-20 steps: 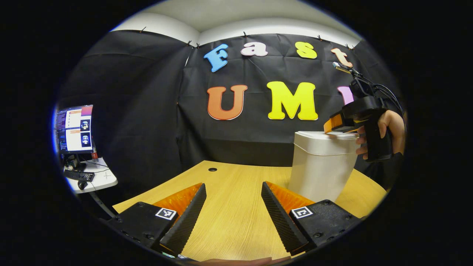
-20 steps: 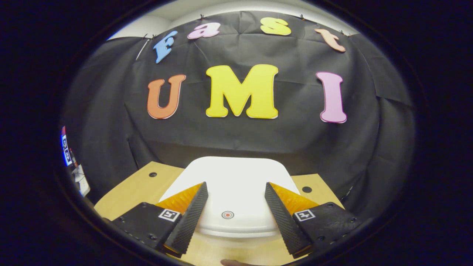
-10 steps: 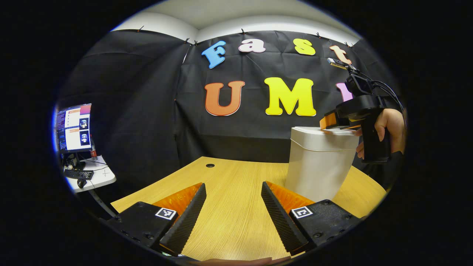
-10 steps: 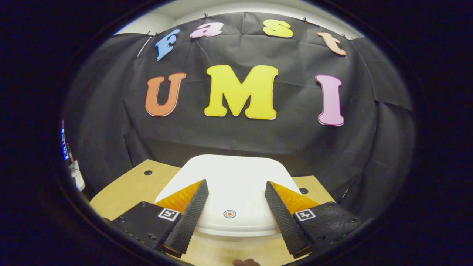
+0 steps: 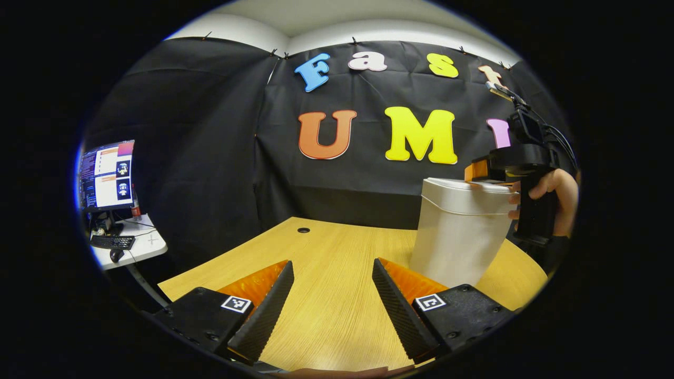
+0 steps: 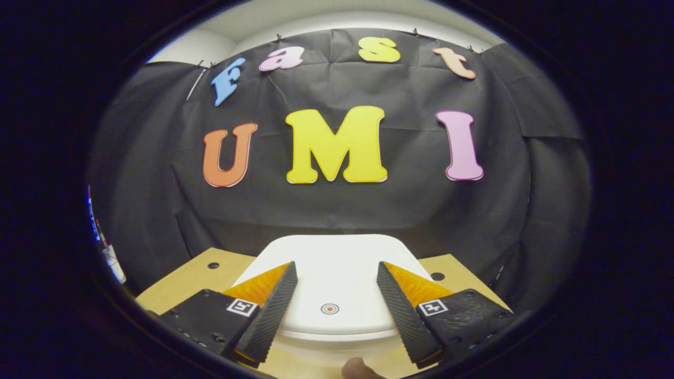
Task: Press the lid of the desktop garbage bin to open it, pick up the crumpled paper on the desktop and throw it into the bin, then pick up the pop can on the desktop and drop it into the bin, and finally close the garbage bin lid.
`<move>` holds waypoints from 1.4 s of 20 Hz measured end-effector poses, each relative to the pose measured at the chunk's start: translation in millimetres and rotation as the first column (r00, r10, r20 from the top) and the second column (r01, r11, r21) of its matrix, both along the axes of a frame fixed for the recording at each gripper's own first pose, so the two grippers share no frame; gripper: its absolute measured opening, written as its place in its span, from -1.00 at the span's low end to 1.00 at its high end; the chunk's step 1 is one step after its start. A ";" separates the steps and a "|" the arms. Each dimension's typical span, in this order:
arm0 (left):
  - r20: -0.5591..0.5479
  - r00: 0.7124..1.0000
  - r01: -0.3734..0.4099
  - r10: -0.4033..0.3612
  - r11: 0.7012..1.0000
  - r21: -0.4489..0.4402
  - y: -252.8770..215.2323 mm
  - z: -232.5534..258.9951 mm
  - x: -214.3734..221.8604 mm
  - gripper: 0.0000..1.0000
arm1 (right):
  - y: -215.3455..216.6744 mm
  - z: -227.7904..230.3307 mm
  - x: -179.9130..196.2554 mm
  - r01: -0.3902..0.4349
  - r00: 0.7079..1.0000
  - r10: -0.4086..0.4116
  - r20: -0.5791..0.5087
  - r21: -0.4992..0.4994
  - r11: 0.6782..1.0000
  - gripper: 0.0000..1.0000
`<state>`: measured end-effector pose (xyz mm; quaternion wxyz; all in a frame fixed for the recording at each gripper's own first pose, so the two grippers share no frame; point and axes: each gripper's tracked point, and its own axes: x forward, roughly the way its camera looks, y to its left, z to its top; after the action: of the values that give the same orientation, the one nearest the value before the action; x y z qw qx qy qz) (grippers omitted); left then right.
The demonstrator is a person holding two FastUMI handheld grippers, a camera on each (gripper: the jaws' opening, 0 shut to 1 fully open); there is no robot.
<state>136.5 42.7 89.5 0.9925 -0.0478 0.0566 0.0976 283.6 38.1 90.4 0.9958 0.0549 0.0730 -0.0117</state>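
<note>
Right gripper [image 6: 331, 316] spread wide over bin lid [image 6: 337, 263], contact unclear; left gripper [image 5: 329, 310] released above table [image 5: 326, 252]; bin [image 5: 455, 231] base hidden.

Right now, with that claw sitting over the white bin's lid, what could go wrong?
The right gripper has its jaws open on either side of the lid's red target mark, so a press may miss it and the lid stay shut. The bin is tall and narrow, and a push near its edge might tip or slide it on the table. The left gripper hangs open, not steadying it.
</note>
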 end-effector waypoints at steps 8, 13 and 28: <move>0.032 0.999 0.019 -0.019 1.000 -0.001 -1.2 6.1 -0.1 0.93 | -7.7 -4.2 -10.3 0.020 0.997 -0.018 0.076 -0.028 0.999 0.96; 0.011 1.000 0.025 -0.024 0.999 -0.026 -4.5 2.5 -0.1 0.94 | -7.8 -14.9 -11.6 0.033 0.997 -0.031 0.069 -0.029 0.999 0.99; 0.037 0.999 0.029 -0.028 0.999 -0.014 3.6 8.2 -1.5 0.94 | -55.0 14.2 -93.6 0.095 0.979 -0.093 0.184 -0.004 0.995 0.88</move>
<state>135.1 46.2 97.7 0.9942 -0.0559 0.0397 0.0823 189.9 -16.8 104.7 0.9969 0.0527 -0.0220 -0.0540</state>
